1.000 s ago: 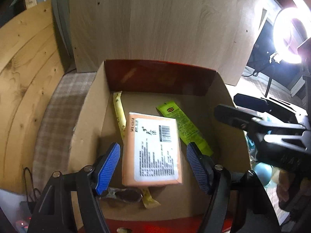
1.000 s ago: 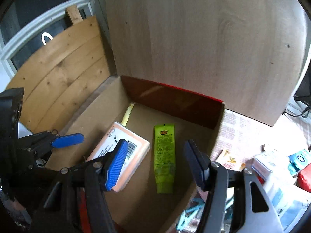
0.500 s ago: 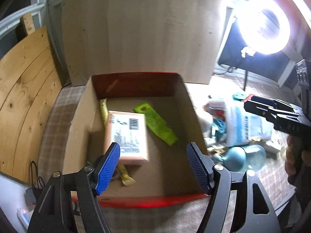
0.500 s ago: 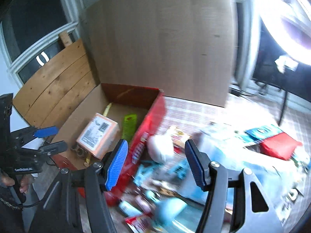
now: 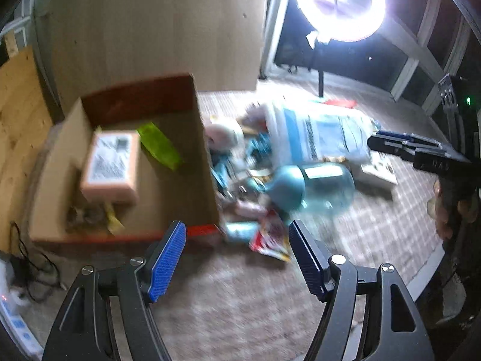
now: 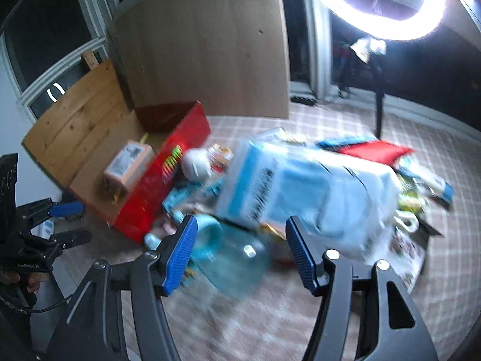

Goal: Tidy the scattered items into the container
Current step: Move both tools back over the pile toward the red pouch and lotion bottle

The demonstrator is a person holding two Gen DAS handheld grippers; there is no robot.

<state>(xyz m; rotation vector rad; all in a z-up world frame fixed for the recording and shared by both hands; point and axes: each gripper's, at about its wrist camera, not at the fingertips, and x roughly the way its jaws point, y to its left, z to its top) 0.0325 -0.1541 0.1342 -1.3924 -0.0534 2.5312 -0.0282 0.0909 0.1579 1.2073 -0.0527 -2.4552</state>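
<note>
In the left wrist view, the left tongs (image 5: 237,258) are being held released at 6 o'clock, with nothing gripped between the blue pads (image 5: 166,260); only the checked cloth of the surface (image 5: 240,300) is lying beneath them. Just beyond, at 12 o'clock from the tongs, a red and yellow packet (image 5: 270,234) is lying flat beside the near corner of the cardboard box (image 5: 198,162). At 10 o'clock the box is standing open, and a peach-coloured packet (image 5: 111,165) and a green sachet (image 5: 159,146) are being kept inside it. At 1 o'clock a blue-green bottle (image 5: 312,185) is lying on its side, with a large white and blue bag (image 5: 318,138) behind it. At 3 o'clock the right tongs (image 5: 402,147) are being seen from the side, carried by a hand (image 5: 445,207). A ring light (image 5: 339,3) is glaring at 1 o'clock, far back.

In the right wrist view, the right tongs (image 6: 240,258) are being held released, nothing clamped, with the bottle (image 6: 231,258) showing between the pads, lying on the surface below. The bag (image 6: 300,192) is lying beyond at 12 o'clock, a white round object (image 6: 197,164) at 11 o'clock, and the box (image 6: 156,192), red-sided, at 10 o'clock. The left tongs (image 6: 64,221) are showing at 9 o'clock. The scattered pile is heavily blurred.
</note>
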